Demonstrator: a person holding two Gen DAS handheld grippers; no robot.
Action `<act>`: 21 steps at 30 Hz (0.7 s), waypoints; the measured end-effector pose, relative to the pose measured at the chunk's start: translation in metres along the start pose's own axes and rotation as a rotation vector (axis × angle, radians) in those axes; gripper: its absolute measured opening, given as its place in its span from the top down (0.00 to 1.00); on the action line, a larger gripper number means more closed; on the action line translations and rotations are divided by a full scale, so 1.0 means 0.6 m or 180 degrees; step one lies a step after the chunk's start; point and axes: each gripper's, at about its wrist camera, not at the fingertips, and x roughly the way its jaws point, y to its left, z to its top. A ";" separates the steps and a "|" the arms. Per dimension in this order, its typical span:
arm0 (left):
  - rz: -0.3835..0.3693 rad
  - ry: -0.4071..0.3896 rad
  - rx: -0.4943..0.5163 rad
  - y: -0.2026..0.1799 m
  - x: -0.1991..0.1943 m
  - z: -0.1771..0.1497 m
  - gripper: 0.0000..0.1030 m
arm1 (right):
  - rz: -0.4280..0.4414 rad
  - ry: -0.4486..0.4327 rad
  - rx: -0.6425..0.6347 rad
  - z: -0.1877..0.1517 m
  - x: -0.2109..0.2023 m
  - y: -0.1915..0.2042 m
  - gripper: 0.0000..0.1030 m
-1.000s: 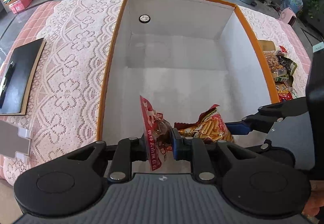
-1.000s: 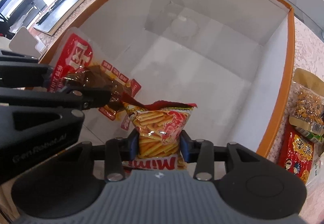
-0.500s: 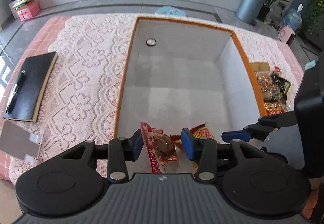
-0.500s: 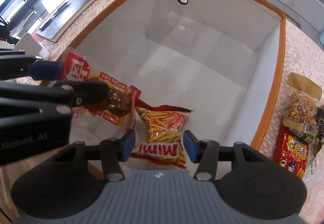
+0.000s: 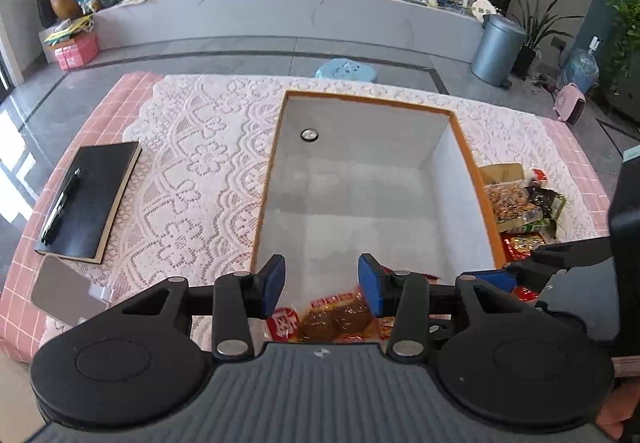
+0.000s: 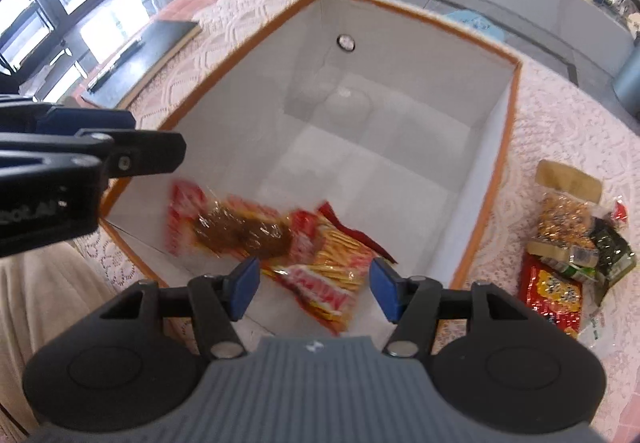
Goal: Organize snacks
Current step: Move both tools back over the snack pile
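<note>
Box: one open box (image 5: 362,199) with white walls and an orange rim is sitting on the lace cloth (image 5: 192,179); one round metal fitting (image 5: 309,135) is showing on its far wall.
Snacks in box: two packets are lying at the near end of the box floor, touching each other. One is a red packet (image 6: 236,229) with a brown filling, on the left; one is a packet of yellow sticks (image 6: 336,267), on the right, partly under the first.
Snacks outside: a pile of packets (image 6: 572,243) is lying on the cloth just beside the box's right wall. At least four are showing; the exact count cannot be told, as they are overlapping.
Left gripper: the left gripper (image 5: 322,281) is hanging over the near end of the box, its two blue pads standing apart and pinching nothing. The red packet is lying below the gap, clear of both pads.
Right gripper: the right gripper (image 6: 316,289) is hanging over the same end, jaws opening, nothing pressed between them. The stick packet is lying below the gap, free of the pads.
Grippers, relation: two in all, side by side, near each other but not touching.
Other items on table: one black notebook (image 5: 90,199) with one pen (image 5: 60,207) lying on it, well left of the box; one grey card (image 5: 66,295) just in front of the notebook.
Person: one pale sleeve (image 6: 44,307) is showing at the lower left of the right wrist view.
</note>
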 end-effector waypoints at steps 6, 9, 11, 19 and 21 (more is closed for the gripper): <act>-0.0126 -0.0291 0.0078 -0.031 -0.038 -0.006 0.51 | -0.0018 -0.0315 0.0067 -0.025 -0.063 -0.005 0.42; -0.0201 -0.0498 0.0145 -0.050 -0.062 -0.011 0.51 | -0.0042 -0.0498 0.0154 -0.043 -0.100 -0.014 0.42; -0.0230 -0.0628 0.0183 -0.065 -0.077 -0.014 0.51 | -0.0079 -0.0630 0.0225 -0.059 -0.127 -0.024 0.42; -0.0427 -0.1001 0.0281 -0.127 -0.116 -0.036 0.51 | -0.0466 -0.1179 0.0564 -0.142 -0.225 -0.075 0.38; -0.0506 -0.1081 0.0329 -0.144 -0.120 -0.044 0.51 | -0.0553 -0.1300 0.0693 -0.168 -0.246 -0.093 0.37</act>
